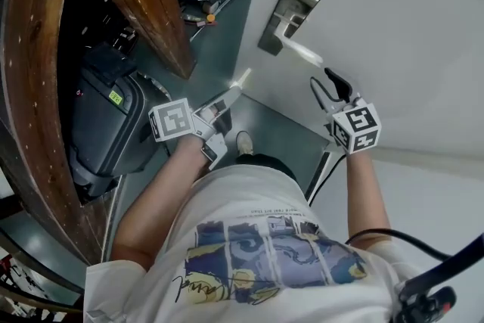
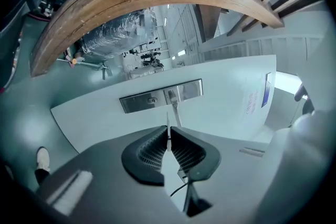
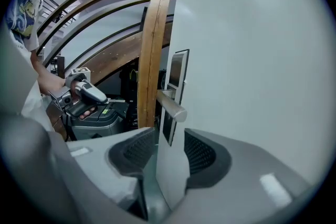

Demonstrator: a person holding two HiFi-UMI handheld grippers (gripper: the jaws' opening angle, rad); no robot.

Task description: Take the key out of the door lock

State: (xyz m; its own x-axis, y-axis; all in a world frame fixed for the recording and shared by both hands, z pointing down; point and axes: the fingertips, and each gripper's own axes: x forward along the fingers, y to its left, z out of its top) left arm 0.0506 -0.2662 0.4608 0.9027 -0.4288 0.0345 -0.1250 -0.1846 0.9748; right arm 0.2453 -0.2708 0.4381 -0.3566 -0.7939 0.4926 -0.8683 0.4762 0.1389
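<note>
The key (image 2: 168, 119) is out, well clear of the lock plate (image 2: 160, 96). The door (image 3: 252, 60) stands open; its edge below that plate runs between your right tool's (image 3: 170, 137) wide, untouching jaws, probably to steady it. Your left tool (image 2: 169, 139), nearly closed, pinches the key, facing the plate

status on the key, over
Left gripper shut on key, key clear of lock plate. Right gripper open, astride door edge. Nothing blocking.
</note>
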